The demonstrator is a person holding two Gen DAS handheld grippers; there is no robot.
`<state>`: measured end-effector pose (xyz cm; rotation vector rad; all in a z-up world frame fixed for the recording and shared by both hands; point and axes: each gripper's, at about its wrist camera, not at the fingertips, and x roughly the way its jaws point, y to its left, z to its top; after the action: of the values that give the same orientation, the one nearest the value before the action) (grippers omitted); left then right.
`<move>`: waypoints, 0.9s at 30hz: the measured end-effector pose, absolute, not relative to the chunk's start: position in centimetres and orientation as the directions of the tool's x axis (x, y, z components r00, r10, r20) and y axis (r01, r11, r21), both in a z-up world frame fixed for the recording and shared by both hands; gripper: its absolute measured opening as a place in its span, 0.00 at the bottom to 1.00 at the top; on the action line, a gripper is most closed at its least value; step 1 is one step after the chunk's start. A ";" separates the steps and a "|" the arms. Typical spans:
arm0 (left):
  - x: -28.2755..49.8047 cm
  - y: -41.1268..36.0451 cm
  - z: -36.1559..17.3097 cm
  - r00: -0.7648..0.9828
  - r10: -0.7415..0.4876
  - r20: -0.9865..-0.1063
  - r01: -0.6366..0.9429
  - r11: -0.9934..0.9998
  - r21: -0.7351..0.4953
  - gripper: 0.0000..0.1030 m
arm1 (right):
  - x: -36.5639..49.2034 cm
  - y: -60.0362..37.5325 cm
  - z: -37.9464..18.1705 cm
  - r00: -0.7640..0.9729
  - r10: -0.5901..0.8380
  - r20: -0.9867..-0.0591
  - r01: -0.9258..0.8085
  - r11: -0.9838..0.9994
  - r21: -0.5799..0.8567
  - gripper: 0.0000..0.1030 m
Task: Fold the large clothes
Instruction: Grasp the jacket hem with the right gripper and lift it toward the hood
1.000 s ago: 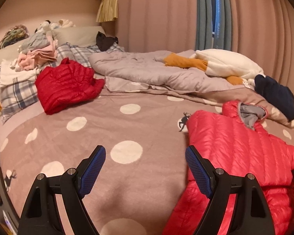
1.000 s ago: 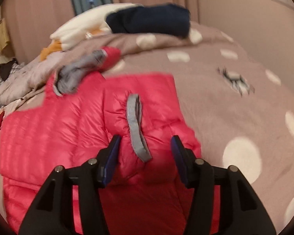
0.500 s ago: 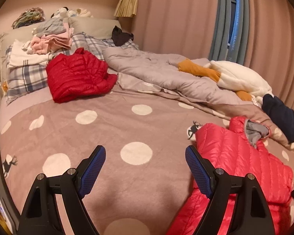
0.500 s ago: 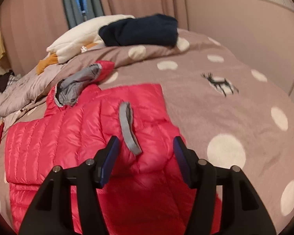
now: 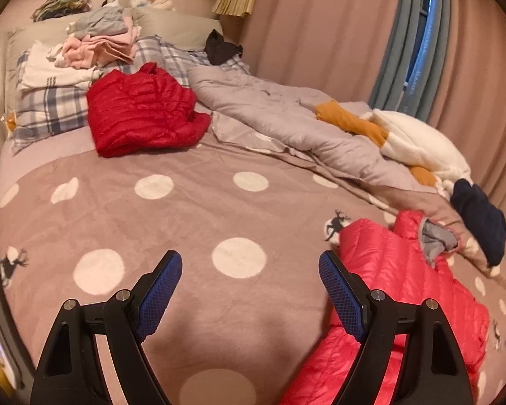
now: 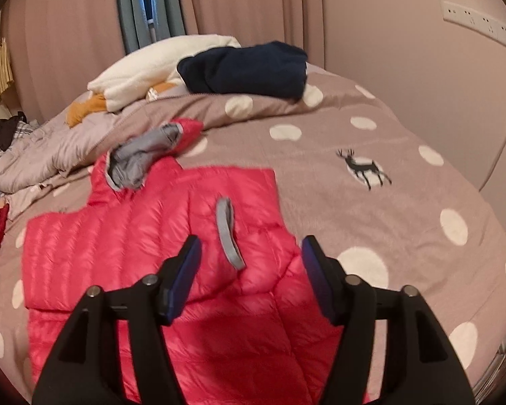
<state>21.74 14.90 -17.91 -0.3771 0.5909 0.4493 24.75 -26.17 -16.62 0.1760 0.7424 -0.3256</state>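
A pink-red puffer jacket (image 6: 145,243) lies flat on the dotted bed blanket (image 6: 388,202), its sleeve folded over the body with a grey cuff (image 6: 228,233) and a grey-lined hood (image 6: 141,158) at the far end. My right gripper (image 6: 251,256) is open and empty, held above the folded sleeve. In the left wrist view the jacket (image 5: 398,276) lies at the lower right. My left gripper (image 5: 249,276) is open and empty over bare blanket (image 5: 185,222), its right finger beside the jacket's edge.
A folded dark red puffer jacket (image 5: 141,114) lies near the plaid pillows (image 5: 47,111) under a pile of pink and white clothes (image 5: 94,47). A grey duvet (image 5: 280,118), a white and orange plush (image 5: 418,141) and a navy garment (image 6: 246,67) lie along the far side by the curtains.
Both grippers have risen and pulled back from the jacket, so more of the bed shows. The right gripper's jaws have opened wider. The jacket has not moved.
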 end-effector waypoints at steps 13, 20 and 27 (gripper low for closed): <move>22.0 19.7 -19.3 0.650 0.392 -0.651 -0.654 0.726 -0.215 0.80 | 40.0 -27.2 -13.9 0.671 0.066 -0.739 0.317 0.875 0.366 0.85; 23.7 21.0 -21.6 0.625 0.385 -0.679 -0.665 0.719 -0.204 0.80 | 53.1 -25.7 -19.8 0.576 0.058 -0.815 0.314 0.905 0.287 0.86; 24.6 22.3 -23.6 0.593 0.380 -0.710 -0.698 0.682 -0.218 0.80 | 59.0 -26.4 -24.4 0.579 0.098 -0.809 0.373 0.851 0.370 0.86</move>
<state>24.64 22.28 -23.62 -0.5151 0.6799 0.6595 59.01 -26.36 -24.40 0.5490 0.9511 -0.1705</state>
